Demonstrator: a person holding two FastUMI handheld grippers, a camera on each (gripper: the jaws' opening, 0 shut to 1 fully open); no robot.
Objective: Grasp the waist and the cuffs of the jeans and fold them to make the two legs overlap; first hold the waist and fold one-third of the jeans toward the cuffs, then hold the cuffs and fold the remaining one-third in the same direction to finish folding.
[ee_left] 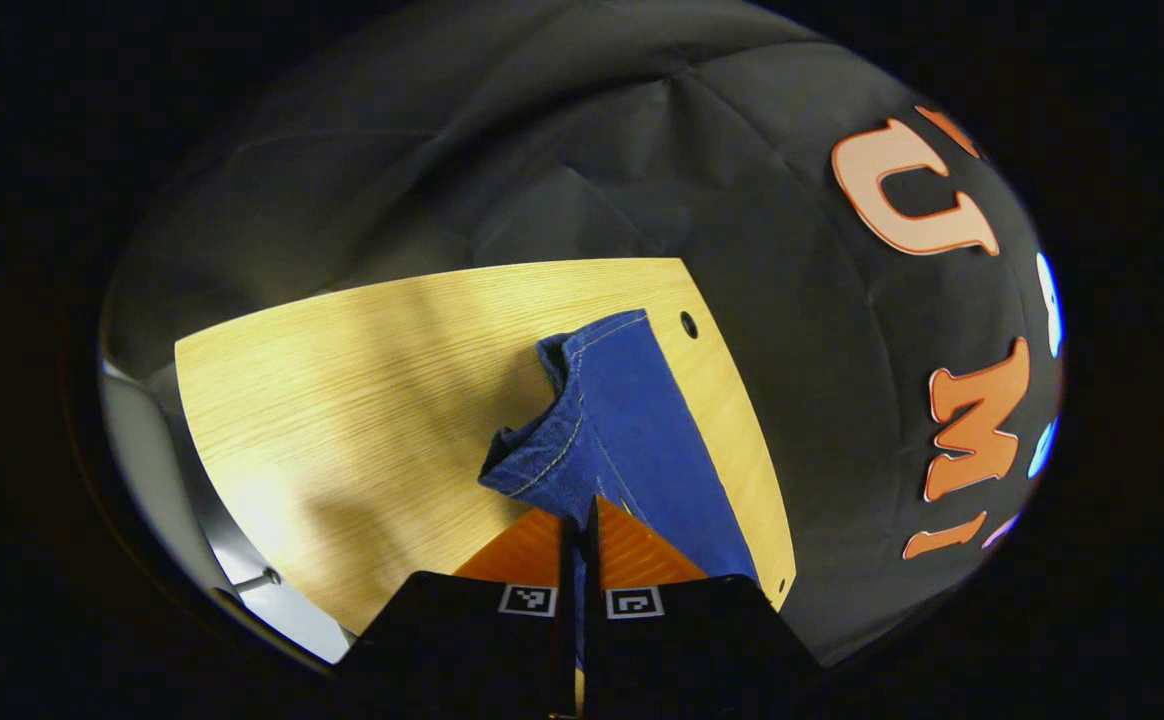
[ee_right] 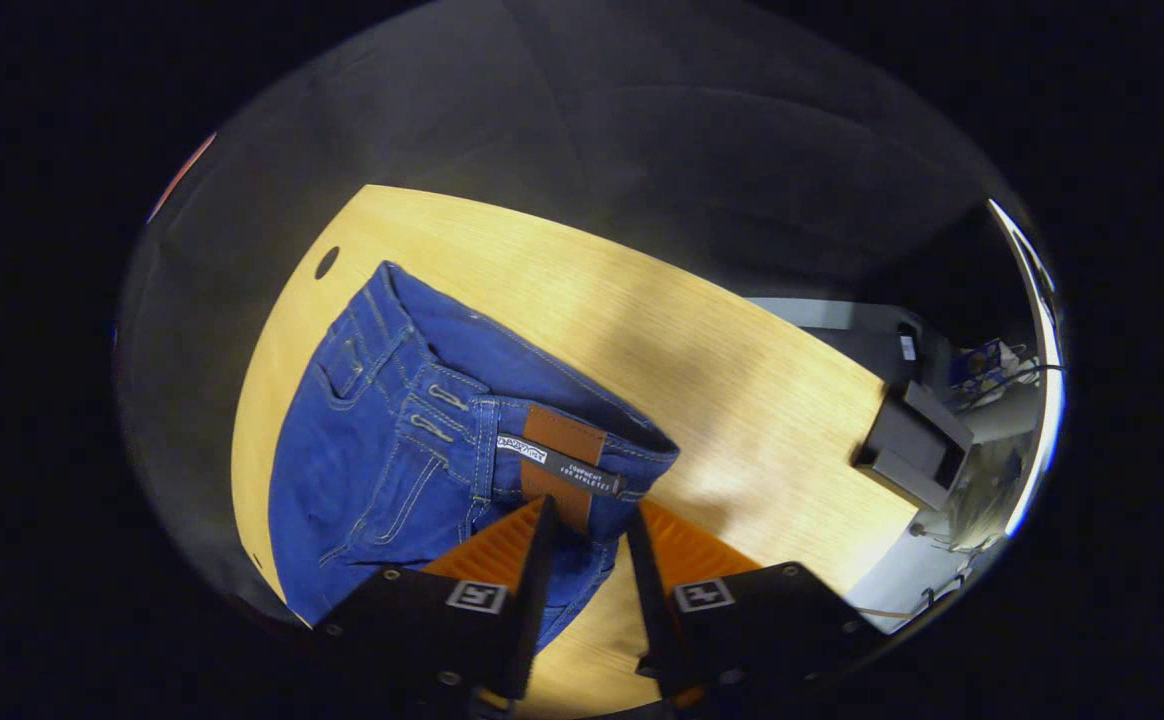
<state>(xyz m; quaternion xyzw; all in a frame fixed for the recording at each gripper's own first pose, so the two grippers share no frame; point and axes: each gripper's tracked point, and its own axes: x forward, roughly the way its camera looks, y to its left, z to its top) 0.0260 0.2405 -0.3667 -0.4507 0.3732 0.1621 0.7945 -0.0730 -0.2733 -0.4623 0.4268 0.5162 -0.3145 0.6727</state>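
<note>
1. My left tongs [ee_left: 579, 520] are clenched tight on the jeans [ee_left: 622, 420]: the two fingers meet with only a thin fold of blue denim pinched between them, at a cuff end of the cloth.
2. Just past that pinch in the left gripper view, the hem [ee_left: 562, 385] bunches up and curls, its pale stitching showing, and the rest of the leg runs away from me across the desk [ee_left: 342, 380] toward its far edge.
3. A small round hole [ee_left: 688, 324] sits in the desk near its far corner, just beside the far end of the denim.
4. My right tongs [ee_right: 582, 525] hold the jeans' waist: the fingers stand a little apart with the waistband between them, and both appear to press on the thick band just below the brown patch [ee_right: 564, 440].
5. In the right gripper view the waistband stands raised off the desk, open like a loop, with belt loops and a pocket [ee_right: 347, 370] on the side that slopes down to my left.
6. The jeans lie toward the left part of the desk in this view, the cloth reaching its near edge.
7. Farther right, beyond the desk's edge, a dark box-shaped device [ee_right: 912, 445] sits among cables and clutter.
</note>
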